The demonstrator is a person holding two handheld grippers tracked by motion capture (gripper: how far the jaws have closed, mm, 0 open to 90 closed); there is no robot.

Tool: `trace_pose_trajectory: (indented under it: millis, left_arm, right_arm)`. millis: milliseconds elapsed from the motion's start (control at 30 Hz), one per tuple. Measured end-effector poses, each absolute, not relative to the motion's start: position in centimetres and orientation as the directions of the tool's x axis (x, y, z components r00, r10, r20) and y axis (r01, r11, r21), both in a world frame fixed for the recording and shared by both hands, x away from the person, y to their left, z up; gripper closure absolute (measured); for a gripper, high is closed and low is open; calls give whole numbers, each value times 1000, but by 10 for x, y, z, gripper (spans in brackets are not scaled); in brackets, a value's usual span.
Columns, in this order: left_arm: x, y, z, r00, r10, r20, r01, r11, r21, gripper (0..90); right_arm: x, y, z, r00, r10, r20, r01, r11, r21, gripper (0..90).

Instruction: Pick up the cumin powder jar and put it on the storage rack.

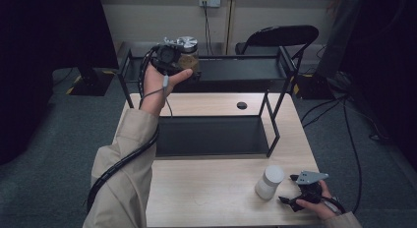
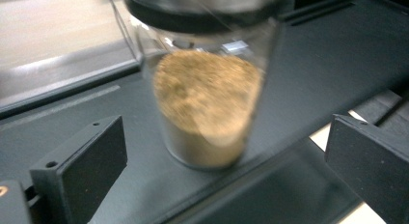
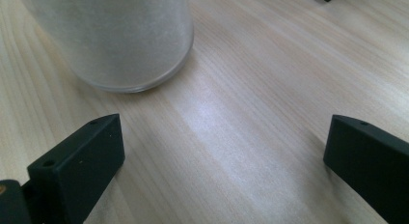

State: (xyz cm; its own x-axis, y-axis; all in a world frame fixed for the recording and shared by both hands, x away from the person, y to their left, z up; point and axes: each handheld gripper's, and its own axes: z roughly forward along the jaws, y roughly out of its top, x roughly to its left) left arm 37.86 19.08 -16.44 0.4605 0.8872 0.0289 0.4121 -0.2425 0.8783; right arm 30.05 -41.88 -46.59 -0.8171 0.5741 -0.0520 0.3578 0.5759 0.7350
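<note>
A glass jar of brown powder (image 1: 188,58) with a metal lid stands on the top tier of a black wire rack (image 1: 246,70). My left gripper (image 1: 167,58) is held up just left of it. In the left gripper view the jar (image 2: 207,103) stands on the dark shelf (image 2: 313,64) ahead of my left gripper (image 2: 222,137), whose jaws are wide apart and touch nothing. A white frosted jar (image 1: 269,182) stands on the wooden table (image 1: 206,193). My right gripper (image 1: 287,188) rests open just right of it. The white jar (image 3: 115,35) sits ahead-left of the right gripper (image 3: 224,142).
The rack's lower tier (image 1: 211,134) lies in the middle of the table. A small black round disc (image 1: 241,105) sits on the table behind it. A black folding chair (image 1: 280,36) stands beyond the rack. Cables (image 1: 354,139) run over the floor at right.
</note>
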Motion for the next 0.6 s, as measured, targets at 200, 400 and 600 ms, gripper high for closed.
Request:
trace_pose_trajectory:
  millis: [200, 400, 600]
  left_arm:
    - [361, 198, -174, 493, 868, 51, 379, -267, 886, 6]
    - [346, 211, -190, 507, 860, 56, 366, -274, 890, 6]
    - [336, 223, -209, 540, 839, 64, 366, -302, 880, 5]
  right_arm:
    - [300, -419, -466, -817, 574, -52, 358, 576, 735, 0]
    - [300, -419, -466, -817, 574, -52, 358, 576, 735, 0]
    - [300, -419, -466, -817, 575, -52, 358, 575, 736, 0]
